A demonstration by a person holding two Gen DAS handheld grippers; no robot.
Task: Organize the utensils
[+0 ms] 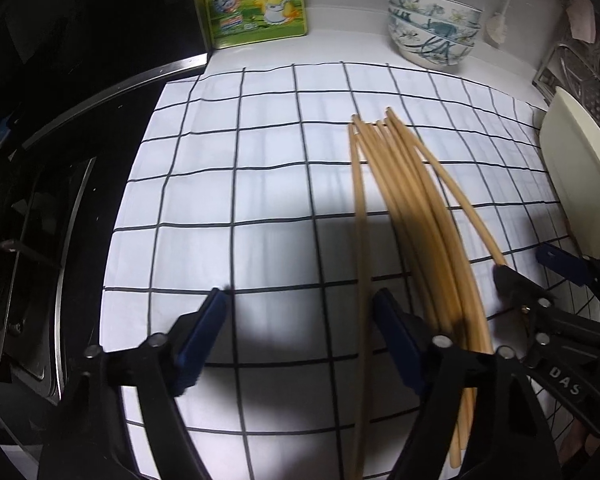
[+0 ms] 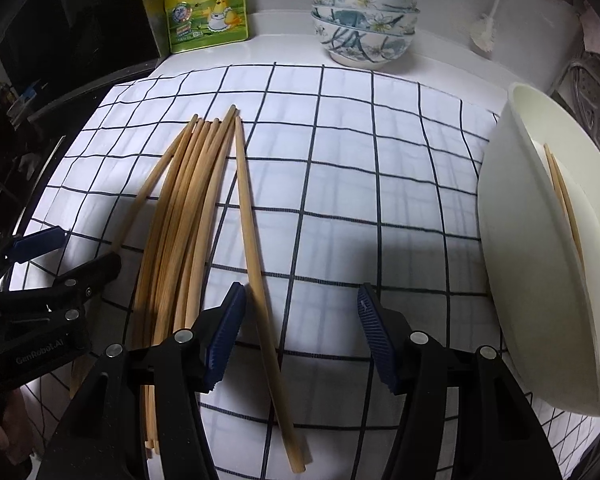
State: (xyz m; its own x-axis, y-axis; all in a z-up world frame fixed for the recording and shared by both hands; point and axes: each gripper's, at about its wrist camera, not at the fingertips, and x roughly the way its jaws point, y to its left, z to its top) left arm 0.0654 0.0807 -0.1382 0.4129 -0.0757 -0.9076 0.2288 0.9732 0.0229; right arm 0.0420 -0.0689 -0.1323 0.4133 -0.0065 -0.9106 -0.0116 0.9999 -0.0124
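Several bamboo chopsticks (image 1: pixel 416 216) lie in a loose bundle on a white checked cloth (image 1: pixel 260 184). One chopstick (image 1: pixel 360 232) lies apart on the bundle's left and runs between the fingers of my left gripper (image 1: pixel 300 316), close to its right finger; nothing presses on it and the gripper is open. In the right wrist view, my right gripper (image 2: pixel 302 312) stands open over a separate pair of chopsticks (image 2: pixel 256 264) that lies near its left finger. The bundle (image 2: pixel 180 216) is to its left. A white bowl (image 2: pixel 532 280) at the right holds two chopsticks (image 2: pixel 564 200).
Stacked flower-patterned bowls (image 2: pixel 364 24) and a yellow seasoning pouch (image 2: pixel 208 8) stand at the back of the counter. A dark stove (image 1: pixel 40 240) borders the cloth on the left, a metal dish rack (image 1: pixel 584 80) on the right. Each gripper shows in the other's view: right gripper (image 1: pixel 536 270), left gripper (image 2: pixel 66 256).
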